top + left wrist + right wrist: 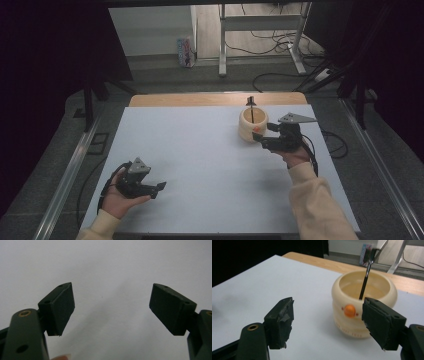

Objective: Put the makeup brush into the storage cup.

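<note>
**Right gripper closing in on the pot, nothing gripped yet**

Your right gripper (261, 137) sits at about 2 o'clock on the table (200, 165), just beside the pot (253, 124), at the pot's 5 o'clock side. Jaws are spread wide and hold nothing. In the right gripper view the pot (364, 307) stands upright, right of centre between the jaws, with an orange knob (350, 310) on its near wall facing you. A thin black stick (365, 280) leans out of the pot with its top end toward 12 o'clock; top is blurred, can't tell what tool it is.

Your left gripper (159, 188) rests at 8 o'clock, well apart from the pot, jaws wide apart and empty, bare table under it.

Step looks like the approach, pre-grasp. Target unclear: pot wall, knob or stick. Next move likely needs you to carry the right gripper forward, centre the chosen part between the jaws, then close. Mind the stick: bumping the rim could tip it.
</note>
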Motion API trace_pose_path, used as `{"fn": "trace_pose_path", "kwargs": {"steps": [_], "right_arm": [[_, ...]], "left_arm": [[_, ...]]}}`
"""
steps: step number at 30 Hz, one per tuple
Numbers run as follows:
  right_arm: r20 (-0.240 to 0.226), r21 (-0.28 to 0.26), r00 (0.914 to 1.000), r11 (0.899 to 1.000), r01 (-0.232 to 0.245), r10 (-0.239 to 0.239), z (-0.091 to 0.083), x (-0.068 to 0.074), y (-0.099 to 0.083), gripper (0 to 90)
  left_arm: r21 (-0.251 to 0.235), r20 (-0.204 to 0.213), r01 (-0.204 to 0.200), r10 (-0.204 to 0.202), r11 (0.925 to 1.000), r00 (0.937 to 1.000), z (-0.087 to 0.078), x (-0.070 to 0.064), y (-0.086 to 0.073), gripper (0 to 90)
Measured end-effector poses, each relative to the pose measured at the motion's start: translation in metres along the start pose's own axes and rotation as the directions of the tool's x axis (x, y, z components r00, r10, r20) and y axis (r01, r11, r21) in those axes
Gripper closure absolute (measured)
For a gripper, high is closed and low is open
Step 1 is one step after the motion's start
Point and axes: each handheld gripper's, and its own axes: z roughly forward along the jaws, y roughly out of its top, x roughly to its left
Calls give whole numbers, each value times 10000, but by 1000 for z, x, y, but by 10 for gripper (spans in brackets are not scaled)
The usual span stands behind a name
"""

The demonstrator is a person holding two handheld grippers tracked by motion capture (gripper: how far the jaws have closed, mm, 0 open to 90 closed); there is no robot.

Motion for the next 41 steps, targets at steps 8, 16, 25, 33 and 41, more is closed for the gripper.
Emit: {"fn": "trace_pose_path", "kwargs": {"steps": [8,16,25,33,41], "right_arm": [[125,365,9999,9993,54,-59,-28,9,-36,259],[46,717,10000,9974,26,-29,-53,20,-66,254],[95,1657,9995,9858,290,-310,-59,24,-90,252],[93,1611,9994,9865,311,-330,-59,23,-89,250],[111,1470,9995,9888,276,-296,-61,24,-88,235]], "left_arm": [[-63,-11,57,-58,10000,10000,-2,1,-1,209],[-81,2,11,-11,10000,10000,-2,0,0,209],[-87,-20,17,-17,10000,10000,-2,0,0,209],[-80,1,13,-13,10000,10000,-2,1,0,209],[-174,58,74,-73,9998,10000,-2,1,2,208]]}}
